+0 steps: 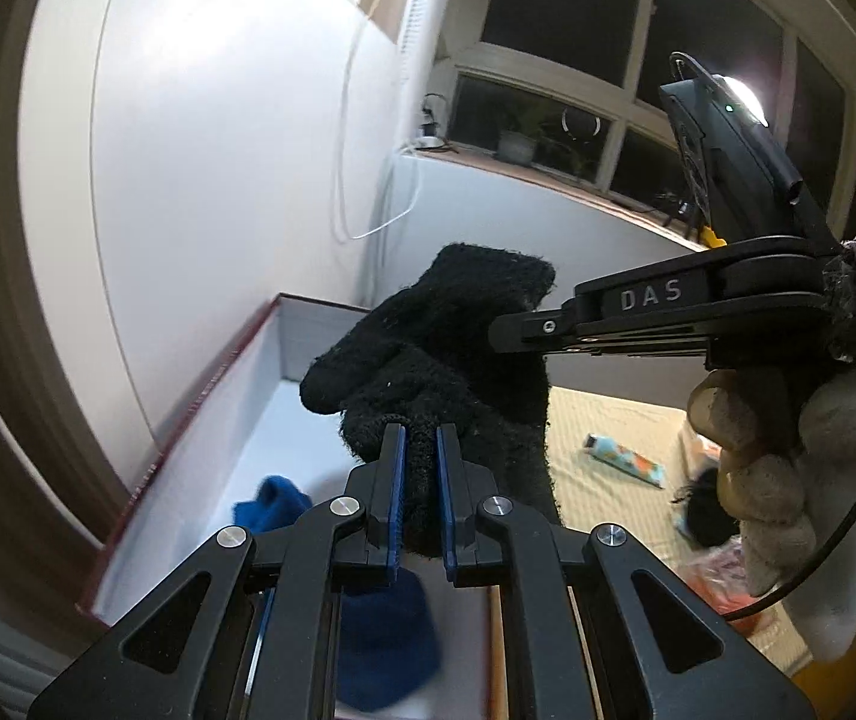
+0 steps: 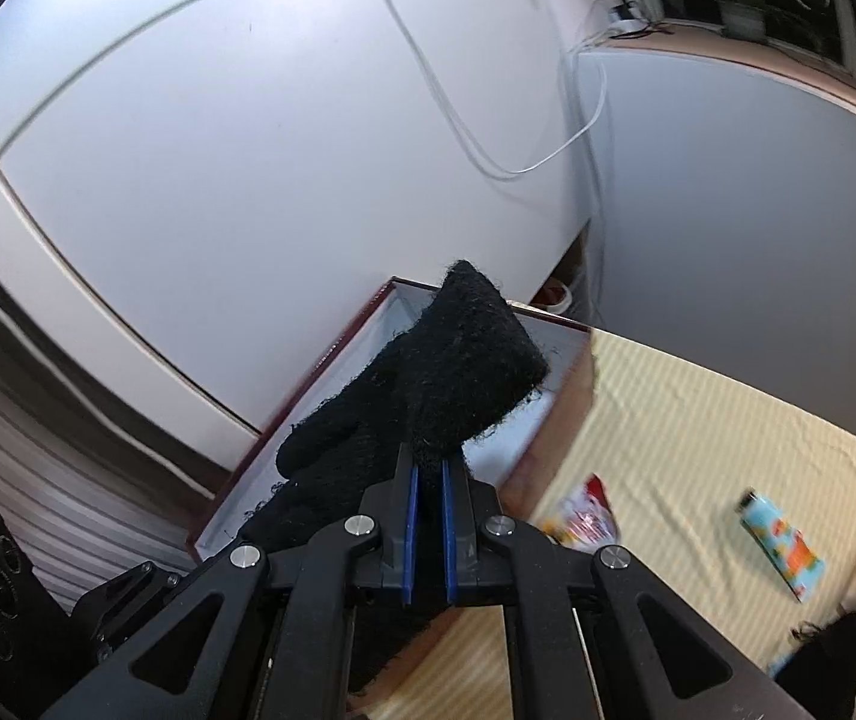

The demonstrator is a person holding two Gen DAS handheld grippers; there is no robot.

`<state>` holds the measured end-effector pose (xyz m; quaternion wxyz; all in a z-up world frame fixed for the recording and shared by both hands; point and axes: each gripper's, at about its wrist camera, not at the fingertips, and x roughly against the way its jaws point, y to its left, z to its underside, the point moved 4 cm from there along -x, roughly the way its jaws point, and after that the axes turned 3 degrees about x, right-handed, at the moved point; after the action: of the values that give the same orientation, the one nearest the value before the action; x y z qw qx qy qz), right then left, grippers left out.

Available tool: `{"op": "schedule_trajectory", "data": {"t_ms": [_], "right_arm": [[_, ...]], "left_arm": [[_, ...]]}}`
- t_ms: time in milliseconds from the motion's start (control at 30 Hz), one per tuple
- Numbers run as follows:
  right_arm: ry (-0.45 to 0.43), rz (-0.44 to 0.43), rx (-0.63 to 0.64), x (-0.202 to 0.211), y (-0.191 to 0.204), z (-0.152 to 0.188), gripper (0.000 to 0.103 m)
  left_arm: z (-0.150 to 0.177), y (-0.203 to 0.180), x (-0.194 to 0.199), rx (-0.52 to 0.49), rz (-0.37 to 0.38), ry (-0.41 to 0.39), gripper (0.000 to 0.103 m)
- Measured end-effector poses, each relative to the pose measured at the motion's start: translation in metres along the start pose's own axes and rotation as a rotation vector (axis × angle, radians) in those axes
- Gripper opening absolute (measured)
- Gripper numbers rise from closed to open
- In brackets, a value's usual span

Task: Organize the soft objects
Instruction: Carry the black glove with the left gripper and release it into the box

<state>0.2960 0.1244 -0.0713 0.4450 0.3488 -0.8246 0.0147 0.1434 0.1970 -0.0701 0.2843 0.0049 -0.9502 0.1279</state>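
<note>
Between my left gripper (image 1: 422, 450) fingers sits the black glove (image 1: 428, 360), pinched tight; my right gripper (image 2: 428, 486) clamps it too. Only the left view shows blue cloth (image 1: 275, 504) in the box (image 1: 188, 420) below.

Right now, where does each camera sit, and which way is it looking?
Left wrist: on the left gripper, looking along its fingers at the black glove over the box; the gloved right hand shows.
Right wrist: on the right gripper, looking at the glove; no hand visible.
Shared: glove, box, tube.
</note>
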Motion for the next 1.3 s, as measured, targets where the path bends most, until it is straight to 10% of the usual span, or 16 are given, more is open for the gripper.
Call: {"op": "schedule_trajectory", "data": {"t_ms": [667,800,933,1300], "right_arm": [[0.063,0.012,-0.013,-0.076,-0.004,-0.018,0.007],[0.083,0.013,0.002,-0.080,-0.002,-0.017,0.016],[0.065,0.031,0.022,-0.073,-0.001,-0.016,0.053],[0.029,0.019,0.012,-0.018,-0.018,-0.004,0.053]], "left_arm": [[0.001,0.033,-0.051,0.015,-0.085,0.099,0.009],[0.003,0.041,-0.053,0.044,-0.099,0.117,0.025],[0.005,0.042,-0.048,0.048,-0.108,0.109,0.045],[0.011,0.022,-0.030,0.045,-0.064,0.089,0.045]]}}
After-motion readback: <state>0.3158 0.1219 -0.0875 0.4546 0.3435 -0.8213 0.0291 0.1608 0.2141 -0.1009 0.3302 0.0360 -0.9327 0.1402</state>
